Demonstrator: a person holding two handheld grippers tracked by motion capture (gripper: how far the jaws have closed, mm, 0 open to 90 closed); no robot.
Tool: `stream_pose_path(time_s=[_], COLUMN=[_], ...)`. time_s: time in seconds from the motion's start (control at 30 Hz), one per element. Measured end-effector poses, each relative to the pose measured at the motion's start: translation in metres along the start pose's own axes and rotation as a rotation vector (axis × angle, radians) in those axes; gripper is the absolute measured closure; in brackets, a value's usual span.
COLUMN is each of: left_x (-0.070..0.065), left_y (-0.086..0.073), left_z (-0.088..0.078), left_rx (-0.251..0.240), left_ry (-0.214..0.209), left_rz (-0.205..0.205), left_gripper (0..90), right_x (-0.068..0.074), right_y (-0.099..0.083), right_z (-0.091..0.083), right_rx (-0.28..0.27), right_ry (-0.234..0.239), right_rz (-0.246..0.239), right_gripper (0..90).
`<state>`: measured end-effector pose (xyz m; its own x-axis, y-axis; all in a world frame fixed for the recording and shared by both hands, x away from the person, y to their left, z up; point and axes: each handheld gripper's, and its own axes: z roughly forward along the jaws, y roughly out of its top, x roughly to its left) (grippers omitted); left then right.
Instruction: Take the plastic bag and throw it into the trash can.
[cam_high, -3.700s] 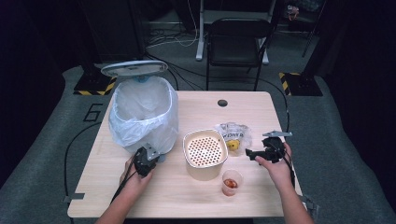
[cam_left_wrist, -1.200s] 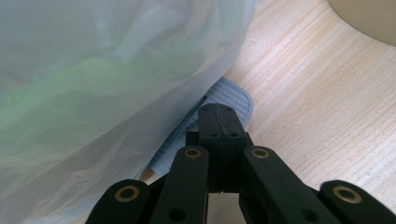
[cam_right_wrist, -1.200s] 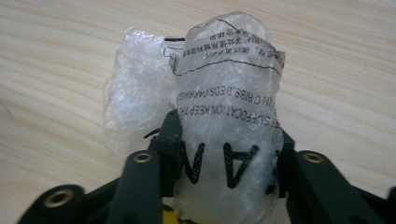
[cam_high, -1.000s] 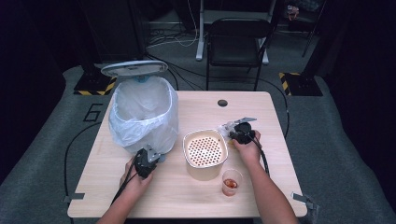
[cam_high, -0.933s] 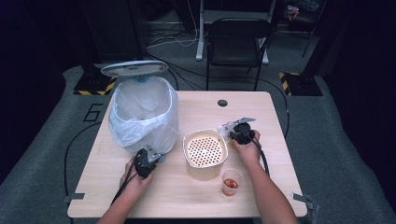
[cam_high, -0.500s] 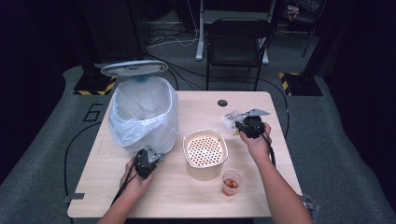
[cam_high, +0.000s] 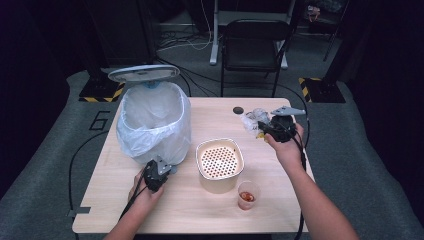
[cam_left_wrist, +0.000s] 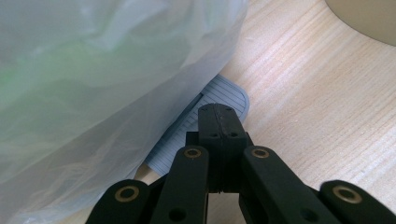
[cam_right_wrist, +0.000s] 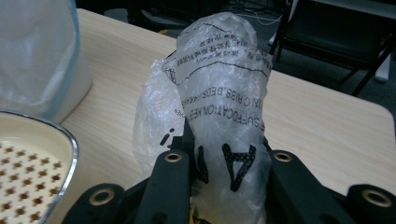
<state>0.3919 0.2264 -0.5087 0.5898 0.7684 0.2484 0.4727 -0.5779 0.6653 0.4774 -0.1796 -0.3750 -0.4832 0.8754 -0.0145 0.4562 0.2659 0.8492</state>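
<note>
Right gripper (cam_high: 266, 129) is clamped on the crumpled clear plastic bag with black printed warning text (cam_right_wrist: 219, 116), jaws pinching it low down so the bulk of the film stands up between and above them in the right gripper view. Change from a second ago: then this gripper sat low on the table just right of the basket, on the bag; now it is lifted and shifted toward the far right part of the pale wooden table (cam_high: 210, 210), bag off the surface and hanging with it near the small dark round grommet (cam_high: 238, 110). So pickup looks done, carry phase started. Left gripper (cam_high: 159, 171) is shut with nothing between its jaws, tips pressing down on the ribbed grey foot pedal (cam_left_wrist: 219, 100) at the base of the white bin lined with a translucent plastic bag (cam_high: 152, 122); unchanged over all earlier frames, and the grey lid (cam_high: 143, 73) stands open. Likely next: swing the bag left over the bin mouth and release. Between them sit the cream square perforated basket (cam_high: 220, 162) and, nearer the person, a clear plastic cup with reddish-orange contents (cam_high: 248, 194), both untouched; the carry path passes above the basket, so keep height.
</note>
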Motion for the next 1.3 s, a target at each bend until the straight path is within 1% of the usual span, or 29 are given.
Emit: stream_pose_path(time_s=[0.07, 0.1, 0.13, 0.17, 0.27, 0.33, 0.4, 0.43, 0.47, 0.5, 0.53, 0.67, 0.73, 0.8, 0.93, 0.97, 1.03, 1.13, 1.17, 1.2, 1.23, 1.3], left_x=[0.0, 0.0, 0.0, 0.001, 0.001, 0.001, 0.0, 0.0, 0.0, 0.0, 0.001, 0.0, 0.0, 0.0, 0.0, 0.0, -0.001, -0.001, -0.001, 0.0, 0.0, 0.0], left_y=[0.0, 0.0, 0.0, 0.0, 0.0, 0.0, 0.0, 0.0, 0.0, 0.0, 0.0, 0.0, 0.0, 0.0, 0.0, 0.0, 0.0, 0.0, 0.001, 0.001, 0.001, 0.001], left_z=[0.0, 0.0, 0.0, 0.0, 0.0, 0.0, 0.0, 0.0, 0.0, 0.0, 0.0, 0.0, 0.0, 0.0, 0.0, 0.001, 0.001, 0.0, 0.0, 0.0, 0.0, 0.0], left_rx=[0.001, 0.001, -0.004, 0.004, 0.001, 0.001, -0.002, 0.002, 0.006, -0.005, 0.006, 0.007, 0.001, 0.002, -0.001, -0.007, -0.007, 0.0, 0.002, 0.002, -0.003, -0.003], left_ry=[-0.002, -0.002, 0.004, -0.001, -0.004, -0.005, 0.002, -0.004, 0.002, 0.004, -0.002, 0.002, 0.003, 0.005, 0.003, 0.001, 0.004, 0.005, 0.011, 0.012, 0.014, 0.015], left_rz=[-0.001, -0.001, -0.004, 0.003, 0.005, 0.004, -0.004, -0.004, 0.003, -0.008, 0.003, 0.004, 0.004, -0.002, -0.002, -0.011, -0.009, -0.01, -0.005, 0.013, 0.007, 0.009], left_gripper=[90.0, 90.0, 90.0, 90.0, 90.0, 90.0, 90.0, 90.0, 90.0, 90.0, 90.0, 90.0, 90.0, 90.0, 90.0, 90.0, 90.0, 90.0, 90.0, 90.0, 90.0, 90.0], right_x=[0.002, 0.004, 0.005, 0.006, 0.01, 0.013, 0.016, 0.018, 0.021, 0.023, 0.024, 0.035, 0.042, 0.051, 0.069, 0.075, 0.084, 0.103, 0.107, 0.113, 0.118, 0.128], right_y=[0.01, 0.014, 0.018, 0.023, 0.031, 0.034, 0.036, 0.038, 0.039, 0.04, 0.042, 0.05, 0.056, 0.062, 0.075, 0.078, 0.083, 0.089, 0.09, 0.092, 0.094, 0.097], right_z=[-0.009, -0.013, -0.016, -0.021, -0.028, -0.031, -0.033, -0.034, -0.036, -0.037, -0.039, -0.044, -0.045, -0.045, -0.045, -0.045, -0.044, -0.042, -0.041, -0.04, -0.039, -0.036], right_rx=[-0.013, -0.017, -0.021, -0.031, -0.047, -0.054, -0.056, -0.06, -0.063, -0.066, -0.067, -0.072, -0.072, -0.075, -0.079, -0.077, -0.074, -0.071, -0.075, -0.074, -0.075, -0.078], right_ry=[0.009, 0.012, 0.015, 0.022, 0.03, 0.044, 0.054, 0.059, 0.066, 0.071, 0.079, 0.12, 0.132, 0.155, 0.191, 0.204, 0.221, 0.263, 0.273, 0.289, 0.298, 0.307], right_rz=[-0.009, -0.004, -0.009, -0.008, -0.006, 0.004, 0.002, -0.005, -0.007, -0.006, -0.011, -0.01, -0.028, -0.044, -0.072, -0.082, -0.089, -0.09, -0.096, -0.099, -0.104, -0.11], right_gripper=[77.5, 77.4, 77.4, 77.4, 77.4, 77.3, 77.3, 77.2, 77.2, 77.3, 77.2, 77.2, 77.2, 77.2, 77.1, 77.0, 77.0, 77.1, 77.0, 77.0, 77.0, 77.0])
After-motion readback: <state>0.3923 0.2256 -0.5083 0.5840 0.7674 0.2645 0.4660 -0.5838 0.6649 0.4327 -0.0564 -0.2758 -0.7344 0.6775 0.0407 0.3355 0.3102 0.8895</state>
